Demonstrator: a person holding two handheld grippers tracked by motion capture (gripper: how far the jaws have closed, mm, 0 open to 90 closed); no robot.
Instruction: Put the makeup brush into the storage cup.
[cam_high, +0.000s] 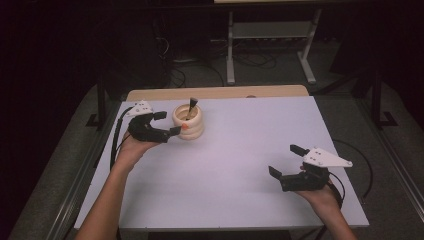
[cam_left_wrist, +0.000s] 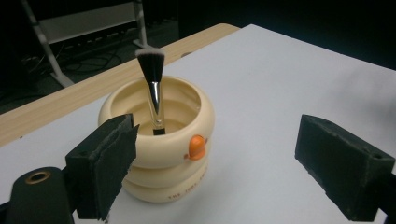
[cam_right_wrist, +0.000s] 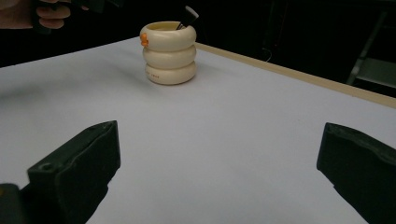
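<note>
While the white rectangular counter (cam_high: 235, 165) carries little else, its one lot stands toward 11 o'clock in the high view: a cream, three-ringed ceramic-looking cup with a small orange knob (cam_high: 188, 121), set upright and close to the far wooden edge (cam_high: 220, 92).

Contents: one make-up brush with chrome ferrule and dark bristle head (cam_left_wrist: 152, 88), stood handle-down and leaning on the inner wall — the head clears the rim, probably so it can be plucked out from above.

Left claw (cam_high: 167, 123): held at the cup's 9 o'clock, jaws wide apart, gripping nothing. One jaw tip sits just beside the cup wall near the knob; contact cannot be told. Judged to be lining up on the cup or the brush.

Right claw (cam_high: 287, 160): at 4 o'clock on the counter, well apart from the cup, jaws spread wide and empty — apparently parked in waiting, hand low near the counter edge.
</note>
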